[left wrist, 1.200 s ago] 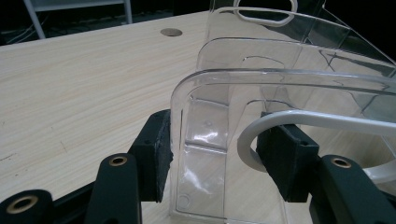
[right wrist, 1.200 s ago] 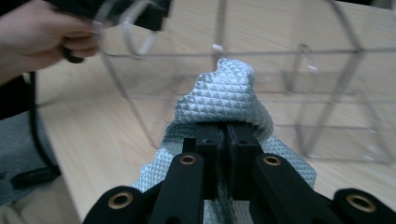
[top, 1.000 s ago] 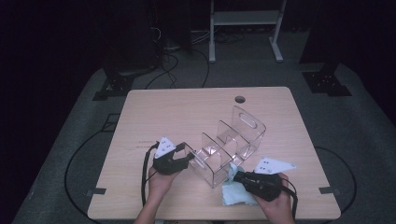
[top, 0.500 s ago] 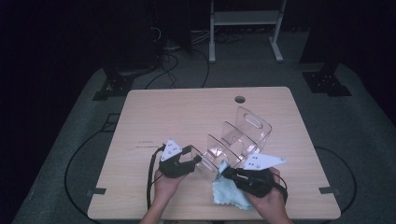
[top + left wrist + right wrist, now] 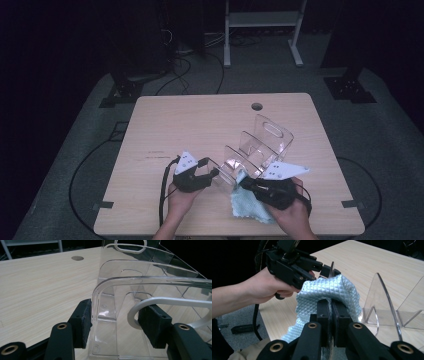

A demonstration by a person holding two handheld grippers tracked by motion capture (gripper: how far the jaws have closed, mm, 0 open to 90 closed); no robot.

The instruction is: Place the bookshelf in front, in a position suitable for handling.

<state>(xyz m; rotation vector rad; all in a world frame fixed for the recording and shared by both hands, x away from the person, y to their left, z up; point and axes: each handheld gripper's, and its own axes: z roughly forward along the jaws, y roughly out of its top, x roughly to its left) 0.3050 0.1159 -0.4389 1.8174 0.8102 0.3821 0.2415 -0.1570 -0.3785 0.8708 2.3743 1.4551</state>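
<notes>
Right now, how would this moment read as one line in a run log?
left gripper: jaws astride front panel of clear organizer | right gripper: shut on blue cloth, at organizer | stage: wiping

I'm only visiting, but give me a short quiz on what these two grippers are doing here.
1. True or false: the right gripper is shut on the light blue cloth.
2. What does the left gripper straddle? A) a cable B) the end wall of the clear acrylic organizer C) a cup
3. The organizer stands on a wooden ____.

Key: 1 true; 2 B; 3 table.
</notes>
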